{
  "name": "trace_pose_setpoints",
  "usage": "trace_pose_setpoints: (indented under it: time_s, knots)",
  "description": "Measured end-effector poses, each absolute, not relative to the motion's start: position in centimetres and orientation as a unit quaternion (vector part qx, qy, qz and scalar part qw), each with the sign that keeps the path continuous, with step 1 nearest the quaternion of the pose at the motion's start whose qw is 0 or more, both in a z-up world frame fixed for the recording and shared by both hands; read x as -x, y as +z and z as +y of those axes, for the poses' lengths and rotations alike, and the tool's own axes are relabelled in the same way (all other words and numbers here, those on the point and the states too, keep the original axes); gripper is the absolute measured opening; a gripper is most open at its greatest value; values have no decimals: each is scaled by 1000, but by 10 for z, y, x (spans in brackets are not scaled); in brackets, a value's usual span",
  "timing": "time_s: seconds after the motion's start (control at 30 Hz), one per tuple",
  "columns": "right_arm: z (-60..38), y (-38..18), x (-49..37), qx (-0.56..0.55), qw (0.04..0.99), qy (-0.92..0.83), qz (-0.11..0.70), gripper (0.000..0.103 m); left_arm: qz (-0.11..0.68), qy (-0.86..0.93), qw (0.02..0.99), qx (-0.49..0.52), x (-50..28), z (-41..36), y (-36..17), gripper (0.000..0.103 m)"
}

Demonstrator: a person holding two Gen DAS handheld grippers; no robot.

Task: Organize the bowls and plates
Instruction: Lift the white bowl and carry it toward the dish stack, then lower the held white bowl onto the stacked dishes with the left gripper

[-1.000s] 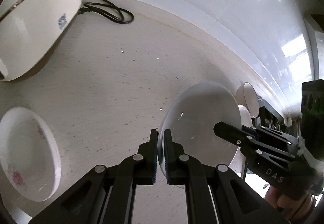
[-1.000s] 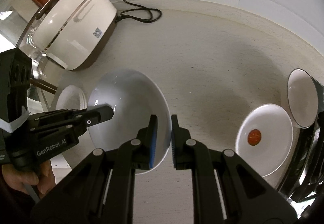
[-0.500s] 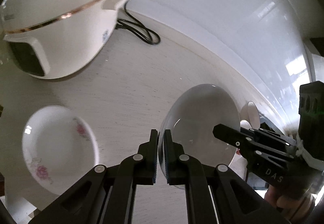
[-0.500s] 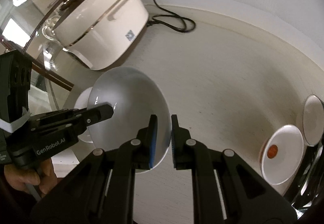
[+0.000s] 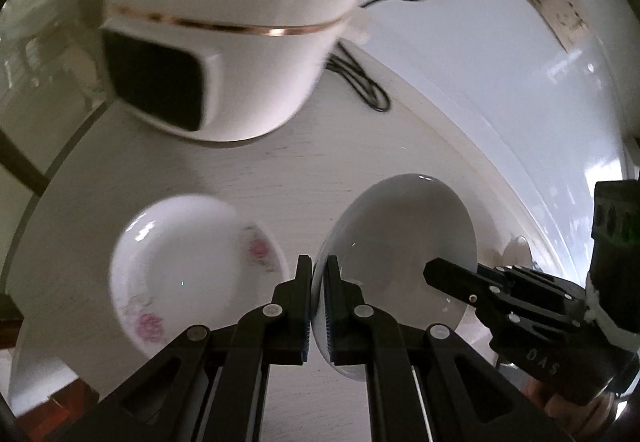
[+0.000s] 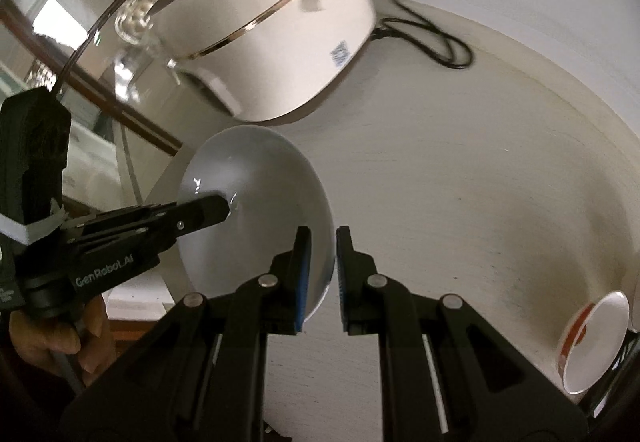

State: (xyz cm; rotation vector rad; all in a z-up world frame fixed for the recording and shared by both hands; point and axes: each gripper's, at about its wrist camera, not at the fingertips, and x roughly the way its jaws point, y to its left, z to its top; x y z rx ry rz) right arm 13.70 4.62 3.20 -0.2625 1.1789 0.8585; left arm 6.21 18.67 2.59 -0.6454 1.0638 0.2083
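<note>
A plain white plate (image 5: 400,242) is held tilted above the counter by both grippers. My left gripper (image 5: 318,266) is shut on its near rim. In the left wrist view my right gripper (image 5: 436,274) reaches in from the right over the plate's far rim. In the right wrist view the same plate (image 6: 260,182) stands on edge, with my right gripper (image 6: 324,238) shut on its rim and my left gripper (image 6: 220,208) clamped on the opposite side. A floral-patterned plate (image 5: 192,274) lies on the counter just left of the held plate.
A white rice cooker (image 5: 224,42) with a gold band stands close behind, its black cord (image 5: 360,82) coiled by the wall. A bowl with a red mark (image 6: 592,342) leans at the far right. A hand (image 6: 52,334) holds the left gripper's handle.
Both grippers have carried the white plate left toward the rice cooker, which now looms larger. The floral plate has shifted toward the middle of the left wrist view.
</note>
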Motion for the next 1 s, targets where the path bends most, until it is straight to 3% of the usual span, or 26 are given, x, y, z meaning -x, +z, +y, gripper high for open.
trace_pose_setpoints:
  time_s: [0.47, 1.0]
  knots:
    - [88, 3, -124, 139, 701, 417, 561, 16, 507, 145, 783, 329, -24, 215, 15, 6]
    - [65, -13, -130, 124, 702, 383, 587, 17, 533, 123, 768, 334, -41, 201, -4, 6]
